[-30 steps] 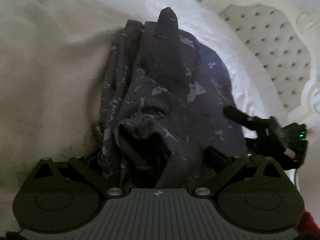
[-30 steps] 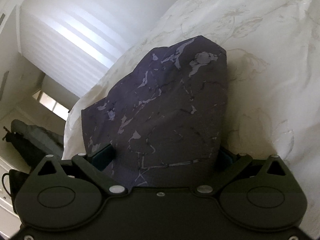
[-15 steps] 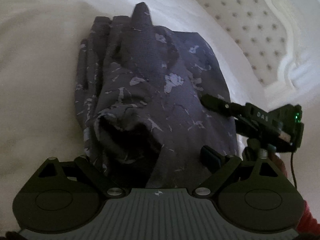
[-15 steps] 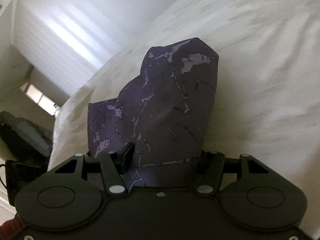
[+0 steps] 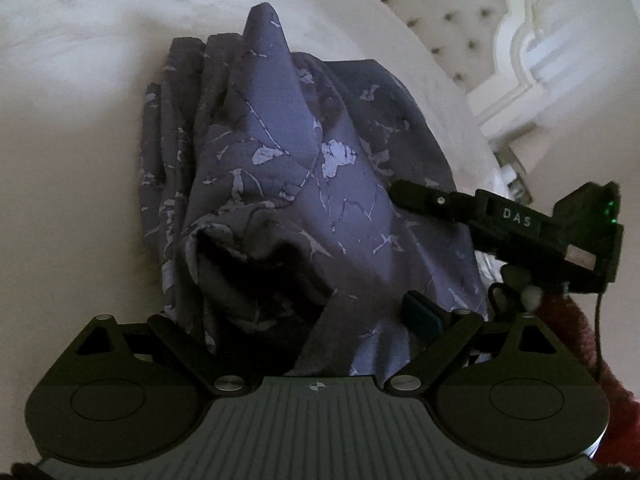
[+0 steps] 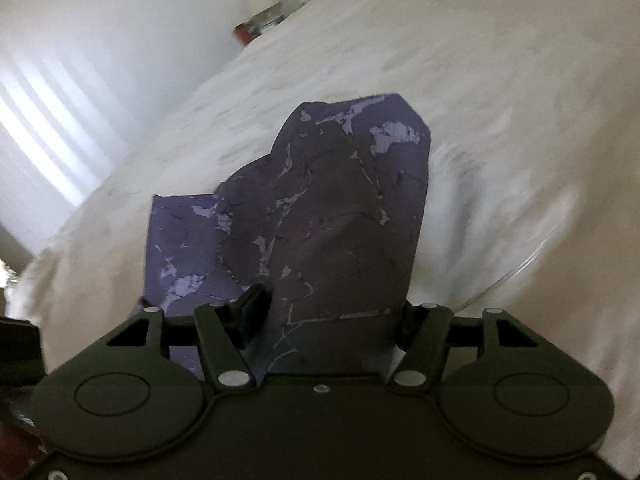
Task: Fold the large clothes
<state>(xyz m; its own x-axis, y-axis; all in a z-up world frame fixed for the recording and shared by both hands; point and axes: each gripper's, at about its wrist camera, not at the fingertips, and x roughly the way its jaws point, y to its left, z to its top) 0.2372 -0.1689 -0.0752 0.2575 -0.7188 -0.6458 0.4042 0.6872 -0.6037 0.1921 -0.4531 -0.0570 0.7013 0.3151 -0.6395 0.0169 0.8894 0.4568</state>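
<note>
Left gripper (image 5: pixel 304 320) apparently open (fingers half-hidden), crumpled marbled purple garment (image 5: pixel 288 184), white bedspread (image 5: pixel 72 160)

This is a bedroom in a home. A wide bed (image 6: pixel 500 128) with a white cover fills most of both views; the cover is soft and a little wrinkled. At the head of the bed, in the left wrist view, stands a cream headboard (image 5: pixel 452 16) with buttoned padding and a carved, curved frame (image 5: pixel 520 44), a piece of furniture that belongs to a private house. In the right wrist view, a white wall (image 6: pixel 140 20) rises behind the bed, and bright stripes of daylight (image 6: pixel 44 136) fall on it. Beyond the far edge of the bed some small reddish things (image 6: pixel 256 26) lie, too blurred to tell.
</note>
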